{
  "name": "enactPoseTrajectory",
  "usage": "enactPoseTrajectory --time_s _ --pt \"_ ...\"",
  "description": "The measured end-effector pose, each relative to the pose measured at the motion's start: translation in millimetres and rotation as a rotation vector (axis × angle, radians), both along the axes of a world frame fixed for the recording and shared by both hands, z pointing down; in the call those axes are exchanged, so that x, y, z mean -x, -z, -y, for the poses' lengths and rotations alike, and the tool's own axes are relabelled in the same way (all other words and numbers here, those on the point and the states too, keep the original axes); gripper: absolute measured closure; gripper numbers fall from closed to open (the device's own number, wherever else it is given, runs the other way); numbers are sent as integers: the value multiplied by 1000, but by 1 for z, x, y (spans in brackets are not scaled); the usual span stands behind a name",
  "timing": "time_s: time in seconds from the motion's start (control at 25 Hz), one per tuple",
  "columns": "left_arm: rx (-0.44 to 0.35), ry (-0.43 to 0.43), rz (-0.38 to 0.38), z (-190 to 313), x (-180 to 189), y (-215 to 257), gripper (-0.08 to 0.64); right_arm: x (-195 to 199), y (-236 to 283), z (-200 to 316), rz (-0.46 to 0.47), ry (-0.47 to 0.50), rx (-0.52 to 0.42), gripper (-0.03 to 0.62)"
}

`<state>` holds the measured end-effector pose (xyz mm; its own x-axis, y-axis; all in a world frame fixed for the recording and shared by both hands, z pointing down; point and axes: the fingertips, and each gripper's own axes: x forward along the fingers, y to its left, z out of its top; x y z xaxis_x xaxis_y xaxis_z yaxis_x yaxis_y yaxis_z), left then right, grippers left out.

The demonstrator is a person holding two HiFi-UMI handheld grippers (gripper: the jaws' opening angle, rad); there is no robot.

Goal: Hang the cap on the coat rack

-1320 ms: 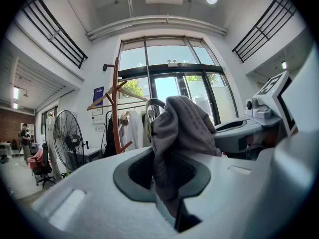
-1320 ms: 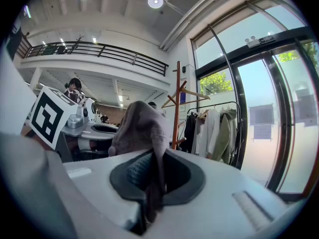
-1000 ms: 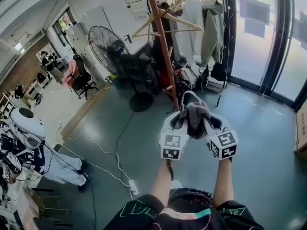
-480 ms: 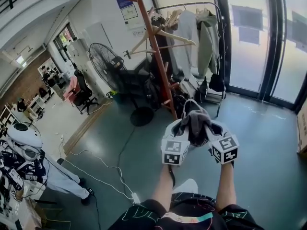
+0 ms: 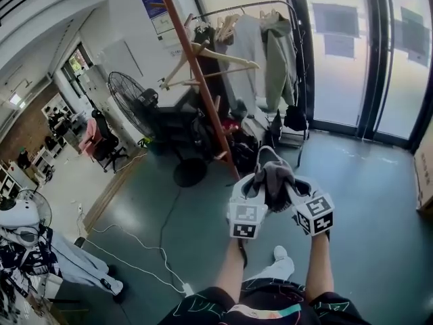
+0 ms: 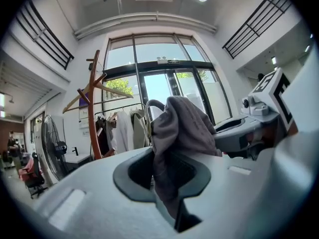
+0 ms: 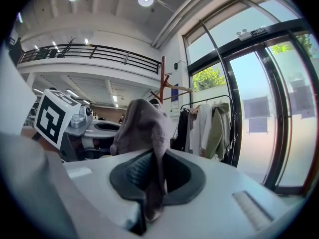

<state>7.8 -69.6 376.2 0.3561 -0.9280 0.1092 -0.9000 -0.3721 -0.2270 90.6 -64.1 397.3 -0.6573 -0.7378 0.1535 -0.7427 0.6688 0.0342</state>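
Observation:
A grey-brown cap (image 5: 273, 177) hangs between my two grippers, held at chest height over the green floor. My left gripper (image 5: 252, 189) is shut on the cap's left edge (image 6: 172, 148), fabric pinched between its jaws. On the cap's right edge (image 7: 149, 148), my right gripper (image 5: 292, 189) is shut as well. The wooden coat rack (image 5: 195, 80), a reddish pole with angled arms, stands ahead and to the left, showing in the left gripper view as coat rack (image 6: 93, 103) and in the right gripper view as coat rack (image 7: 163, 91).
A metal clothes rail (image 5: 264, 53) with hanging jackets stands behind the coat rack by glass doors (image 5: 352, 53). A standing fan (image 5: 135, 100), bags at the rack's foot (image 5: 237, 144) and a white cable (image 5: 135, 246) on the floor lie to the left. A cardboard box (image 5: 425, 175) sits at right.
The view has moved forward toward the coat rack and tilted up; the rack and rail now sit further left. Both grippers keep their hold on the cap.

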Motion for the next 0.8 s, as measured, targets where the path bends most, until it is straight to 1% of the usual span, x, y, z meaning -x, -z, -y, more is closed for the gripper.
enactPoseTrajectory --time_s 0.12,0.24,0.36,0.44,0.52,0.6,0.72,0.8 --pt "37 0 -27 17 2 -15 503 -1 -12 12 2 2 23 560" --pt "70 4 -45 42 -7 -34 503 -10 -29 35 -1 -2 48 560" --pt "91 -4 -55 63 -18 -47 503 -22 -43 59 36 -16 87 560" --pt "112 6 -79 74 -17 -54 503 -22 -49 72 65 -9 121 560" --pt "146 28 -120 84 -8 -64 503 -13 -56 86 78 13 151 560" --pt "171 61 -143 98 7 -73 503 1 -64 103 80 46 174 560" --pt "185 119 -156 120 34 -82 503 27 -76 128 85 100 207 560" --pt "191 162 -180 131 49 -86 503 42 -81 143 67 138 226 560"
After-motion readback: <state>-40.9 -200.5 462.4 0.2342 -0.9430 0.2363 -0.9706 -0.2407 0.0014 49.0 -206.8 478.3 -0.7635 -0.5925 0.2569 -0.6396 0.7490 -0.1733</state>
